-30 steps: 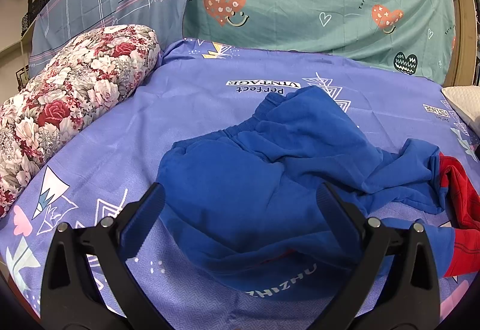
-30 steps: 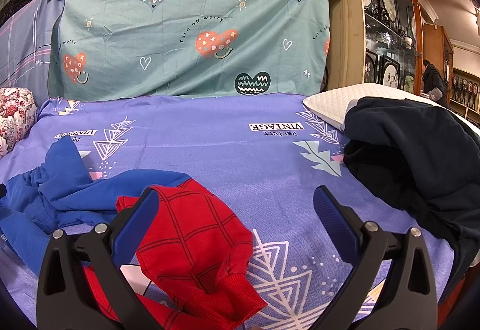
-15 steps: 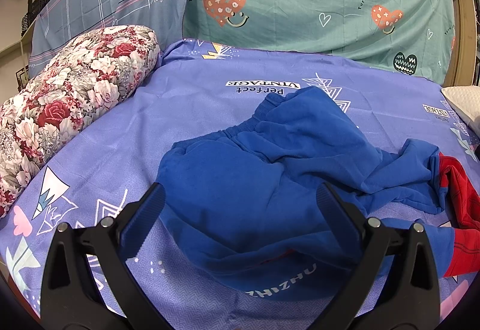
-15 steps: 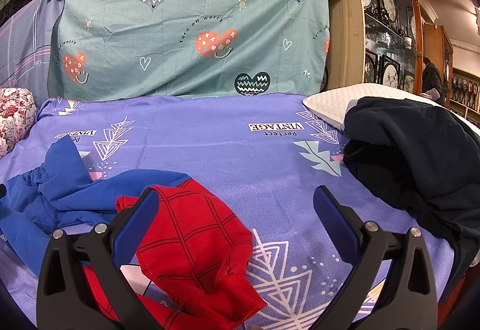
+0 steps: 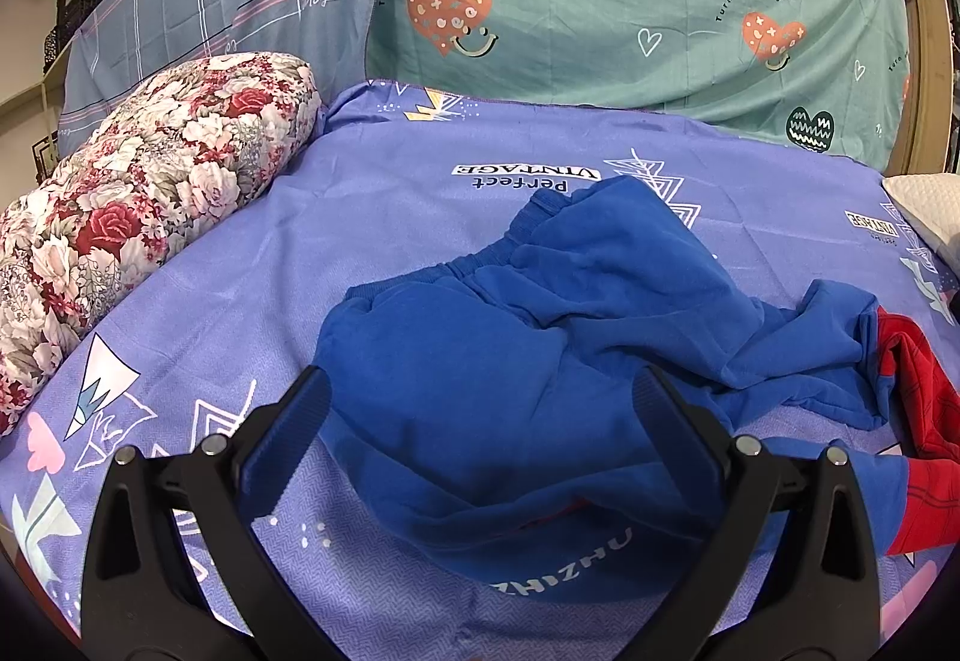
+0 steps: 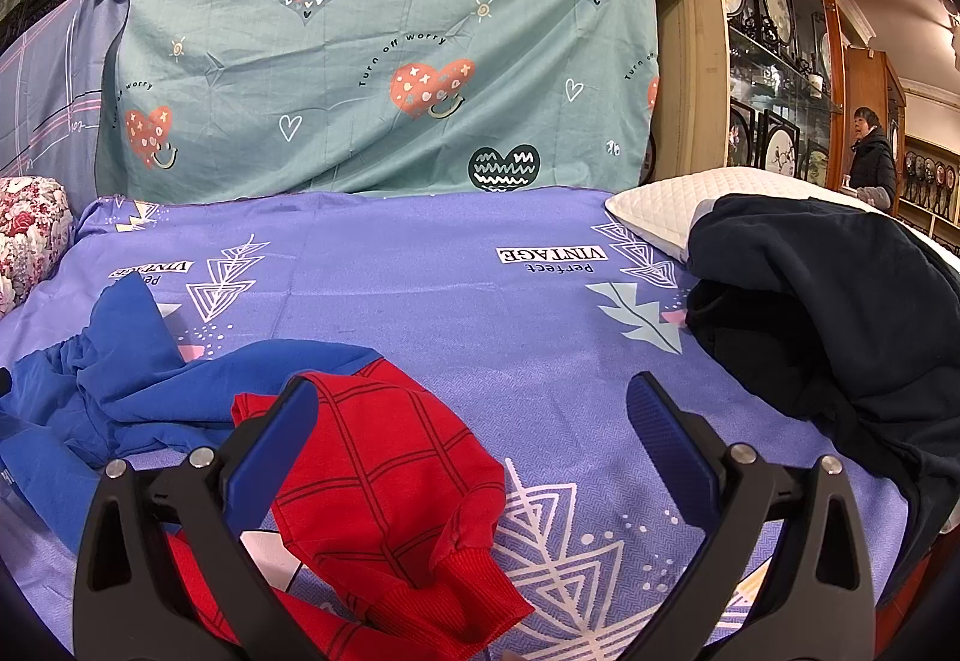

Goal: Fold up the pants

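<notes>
Blue pants [image 5: 516, 355] with red web-patterned lower legs lie crumpled on the purple bed sheet [image 5: 372, 217]. The elastic waistband is at the far side in the left wrist view. My left gripper [image 5: 480, 397] is open and empty, just above the near part of the blue fabric. In the right wrist view the red leg end [image 6: 384, 469] with its ribbed cuff lies near the front, and the blue part [image 6: 120, 385] is at the left. My right gripper [image 6: 471, 403] is open and empty, above the red leg.
A floral bolster [image 5: 138, 205] lies along the bed's left side. A white pillow [image 6: 672, 205] and a heap of dark clothing [image 6: 840, 313] sit at the right. A teal heart-print cloth [image 6: 384, 78] hangs behind the bed. A person [image 6: 870, 150] stands far right.
</notes>
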Tool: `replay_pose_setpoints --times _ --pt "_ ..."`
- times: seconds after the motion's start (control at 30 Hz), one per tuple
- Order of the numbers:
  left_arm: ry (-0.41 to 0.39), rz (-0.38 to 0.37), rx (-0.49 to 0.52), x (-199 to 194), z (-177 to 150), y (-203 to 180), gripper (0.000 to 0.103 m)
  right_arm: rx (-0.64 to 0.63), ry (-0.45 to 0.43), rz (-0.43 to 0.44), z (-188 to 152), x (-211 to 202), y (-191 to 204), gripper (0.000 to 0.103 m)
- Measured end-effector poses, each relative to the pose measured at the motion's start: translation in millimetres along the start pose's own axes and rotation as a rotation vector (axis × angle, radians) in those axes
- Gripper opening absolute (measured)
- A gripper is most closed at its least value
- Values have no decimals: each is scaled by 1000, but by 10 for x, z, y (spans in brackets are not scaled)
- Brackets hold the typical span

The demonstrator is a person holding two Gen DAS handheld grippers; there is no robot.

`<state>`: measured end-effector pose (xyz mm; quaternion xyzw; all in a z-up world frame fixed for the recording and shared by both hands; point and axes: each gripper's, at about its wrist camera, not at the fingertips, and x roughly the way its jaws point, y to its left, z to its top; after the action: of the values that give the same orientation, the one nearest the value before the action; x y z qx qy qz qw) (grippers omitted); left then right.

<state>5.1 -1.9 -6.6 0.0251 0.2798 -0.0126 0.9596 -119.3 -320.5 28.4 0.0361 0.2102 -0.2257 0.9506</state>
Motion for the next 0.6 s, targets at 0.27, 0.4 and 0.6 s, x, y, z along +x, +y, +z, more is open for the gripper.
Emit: replay_pose_setpoints --times 0.27,0.4,0.6 --pt "3 -2 1 -4 12 -6 101 0 2 0 5 -5 3 102" --pt "4 -1 -1 -3 14 -5 101 0 3 0 10 -8 6 102" --pt "3 -12 -3 -6 15 -12 101 -2 21 -5 -4 56 10 102"
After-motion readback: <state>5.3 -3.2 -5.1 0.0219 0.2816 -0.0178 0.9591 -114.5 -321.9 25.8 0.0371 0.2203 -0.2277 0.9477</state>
